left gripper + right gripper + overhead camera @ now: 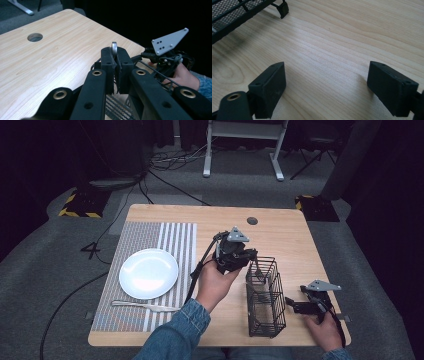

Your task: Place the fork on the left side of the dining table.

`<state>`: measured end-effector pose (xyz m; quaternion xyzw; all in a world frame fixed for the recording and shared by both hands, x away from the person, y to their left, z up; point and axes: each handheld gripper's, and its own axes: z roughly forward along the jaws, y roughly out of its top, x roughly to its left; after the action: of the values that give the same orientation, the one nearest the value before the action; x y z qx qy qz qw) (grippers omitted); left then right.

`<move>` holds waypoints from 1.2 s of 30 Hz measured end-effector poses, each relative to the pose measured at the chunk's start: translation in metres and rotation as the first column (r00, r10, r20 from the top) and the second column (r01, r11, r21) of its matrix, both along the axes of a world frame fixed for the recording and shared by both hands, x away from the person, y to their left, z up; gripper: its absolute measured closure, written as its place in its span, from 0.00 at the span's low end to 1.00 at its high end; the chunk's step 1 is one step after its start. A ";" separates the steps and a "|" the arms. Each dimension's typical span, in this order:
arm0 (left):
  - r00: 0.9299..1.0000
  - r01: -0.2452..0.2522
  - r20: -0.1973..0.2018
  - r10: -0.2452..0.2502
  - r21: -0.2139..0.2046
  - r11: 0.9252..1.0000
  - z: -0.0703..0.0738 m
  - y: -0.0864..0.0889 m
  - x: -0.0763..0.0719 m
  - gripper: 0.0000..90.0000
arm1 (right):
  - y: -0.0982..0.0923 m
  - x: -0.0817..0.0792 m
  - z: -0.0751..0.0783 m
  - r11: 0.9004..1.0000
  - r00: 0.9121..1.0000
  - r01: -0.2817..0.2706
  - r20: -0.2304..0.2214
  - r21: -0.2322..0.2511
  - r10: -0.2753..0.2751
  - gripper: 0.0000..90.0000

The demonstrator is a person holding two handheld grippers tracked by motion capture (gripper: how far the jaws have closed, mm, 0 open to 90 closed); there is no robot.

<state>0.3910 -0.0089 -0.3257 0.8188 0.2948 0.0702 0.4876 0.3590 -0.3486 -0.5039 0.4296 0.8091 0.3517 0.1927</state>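
Observation:
My left gripper (pixel 248 256) (pixel 116 53) hangs over the far end of a black wire basket (pixel 265 300) and is shut on a thin metal utensil. The utensil's rounded silver handle end (pixel 114 48) sticks up between the pads; the rest of it is hidden below the jaws. The basket's mesh (pixel 117 105) lies just beneath the left gripper. My right gripper (pixel 294 306) (pixel 327 82) rests low over the wooden table (pixel 290 235) just right of the basket, open, with bare wood between its fingers. A corner of the basket (pixel 234 12) lies ahead of it to the left.
A white plate (pixel 148 272) sits on a striped placemat (pixel 150 237) at the left, with a silver utensil (pixel 145 306) lying in front of it. A round hole (pixel 252 220) (pixel 35 37) marks the table's far side. The table edge runs close behind the right hand.

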 end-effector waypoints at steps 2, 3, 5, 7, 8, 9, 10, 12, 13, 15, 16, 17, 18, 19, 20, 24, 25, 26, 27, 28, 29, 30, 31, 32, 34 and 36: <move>1.000 0.010 0.010 -0.010 0.011 1.000 0.009 0.000 -0.003 0.96 | 0.000 0.000 0.000 1.000 1.000 0.000 0.000 0.000 0.000 0.17; 1.000 0.014 0.011 -0.014 0.012 1.000 0.012 0.001 -0.003 0.96 | 0.000 0.000 0.000 1.000 1.000 0.000 0.000 0.000 0.000 0.17; 1.000 0.018 0.015 -0.019 0.014 1.000 0.016 0.001 -0.004 0.96 | 0.000 0.000 0.000 1.000 1.000 0.000 0.000 0.001 0.000 0.17; 0.999 0.029 0.014 -0.030 0.015 0.999 0.024 0.003 -0.006 0.96 | 0.000 0.000 0.000 1.000 1.000 0.000 0.000 0.000 0.000 0.17; 0.999 0.036 0.017 -0.037 0.021 0.999 0.029 0.004 -0.008 0.96 | 0.000 0.000 0.000 1.000 1.000 0.000 0.000 0.001 0.000 0.17; 0.999 0.036 0.017 -0.037 0.021 0.999 0.029 0.004 -0.008 0.96 | 0.000 0.000 0.000 1.000 1.000 0.000 0.000 0.001 0.000 0.17; 0.999 0.038 0.022 -0.039 0.024 0.999 0.033 0.004 -0.009 0.96 | 0.000 0.000 0.000 1.000 1.000 0.000 0.000 0.001 0.000 0.17; 0.999 0.040 0.024 -0.040 0.030 0.999 0.040 0.006 -0.010 0.96 | 0.000 0.000 0.000 1.000 1.000 0.000 0.000 0.001 0.000 0.17; 0.999 0.040 0.024 -0.040 0.030 0.999 0.040 0.006 -0.010 0.96 | 0.000 0.000 0.000 1.000 1.000 0.000 0.000 0.001 0.000 0.17; 0.999 0.046 0.023 -0.047 0.027 0.999 0.047 0.009 -0.011 0.96 | 0.000 0.000 0.000 1.000 1.000 -0.001 -0.001 0.002 0.001 0.17; 0.999 0.045 0.025 -0.046 0.027 0.999 0.049 0.010 -0.011 0.96 | 0.000 0.000 0.000 1.000 1.000 -0.001 -0.001 0.002 0.001 0.17; 0.999 0.045 0.025 -0.046 0.027 0.999 0.049 0.010 -0.011 0.96 | 0.000 0.000 0.000 1.000 1.000 -0.001 -0.001 0.002 0.001 0.17; 0.999 0.047 0.019 -0.047 0.026 0.999 0.052 0.012 -0.011 0.96 | 0.000 0.000 0.000 1.000 1.000 -0.002 0.000 0.002 0.002 0.17; 0.999 0.047 0.019 -0.047 0.026 0.999 0.052 0.012 -0.011 0.96 | 0.000 0.000 0.000 1.000 1.000 -0.002 -0.001 0.002 0.002 0.17; 0.999 0.047 0.019 -0.048 0.028 0.998 0.054 0.013 -0.010 0.96 | 0.000 0.000 0.000 1.000 1.000 -0.002 -0.001 0.002 0.002 0.17; 0.999 0.037 0.027 -0.038 0.028 0.999 0.060 0.020 -0.011 0.96 | 0.000 0.000 0.000 1.000 1.000 -0.002 -0.001 0.002 0.002 0.18; 0.999 0.031 0.030 -0.032 0.025 0.999 0.064 0.023 -0.011 0.96 | 0.000 0.000 0.000 1.000 1.000 -0.002 -0.001 0.002 0.002 0.18; 0.999 0.031 0.030 -0.032 0.025 0.999 0.064 0.023 -0.011 0.96 | 0.000 0.000 0.000 1.000 1.000 -0.002 -0.001 0.002 0.002 0.18; 0.999 0.027 0.030 -0.028 0.024 0.999 0.066 0.025 -0.011 0.96 | 0.000 0.000 0.000 1.000 1.000 -0.001 -0.001 0.002 0.001 0.18; 0.999 0.026 0.033 -0.027 0.025 0.999 0.067 0.026 -0.012 0.96 | 0.000 0.000 0.000 1.000 1.000 -0.002 -0.001 0.002 0.002 0.18; 0.999 0.027 0.034 -0.027 0.028 0.999 0.070 0.029 -0.012 0.96 | 0.000 0.000 0.000 1.000 1.000 -0.001 0.000 0.002 0.001 0.18; 0.999 0.027 0.034 -0.027 0.028 0.999 0.070 0.029 -0.012 0.96 | 0.000 0.000 0.000 1.000 1.000 -0.001 0.000 0.002 0.001 0.18; 0.999 0.027 0.035 -0.028 0.029 0.999 0.072 0.031 -0.012 0.96 | 0.000 0.000 0.000 1.000 1.000 0.001 -0.001 0.002 -0.001 0.18; 0.999 0.019 0.033 -0.020 0.032 0.999 0.075 0.035 -0.012 0.96 | 0.000 0.000 0.000 1.000 1.000 0.001 -0.001 0.002 -0.001 0.18; 0.999 0.013 0.033 -0.014 0.031 0.999 0.076 0.037 -0.012 0.96 | 0.000 0.000 0.000 1.000 1.000 0.002 -0.001 0.002 -0.002 0.18; 0.999 -0.004 0.037 0.003 0.030 1.000 0.080 0.044 -0.010 0.96 | 0.000 0.000 0.000 1.000 1.000 0.002 -0.001 0.002 -0.002 0.18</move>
<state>0.3808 0.0348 -0.2458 0.8240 0.2861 0.0904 0.4806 0.3587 -0.3490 -0.5039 0.4306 0.8085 0.3520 0.1923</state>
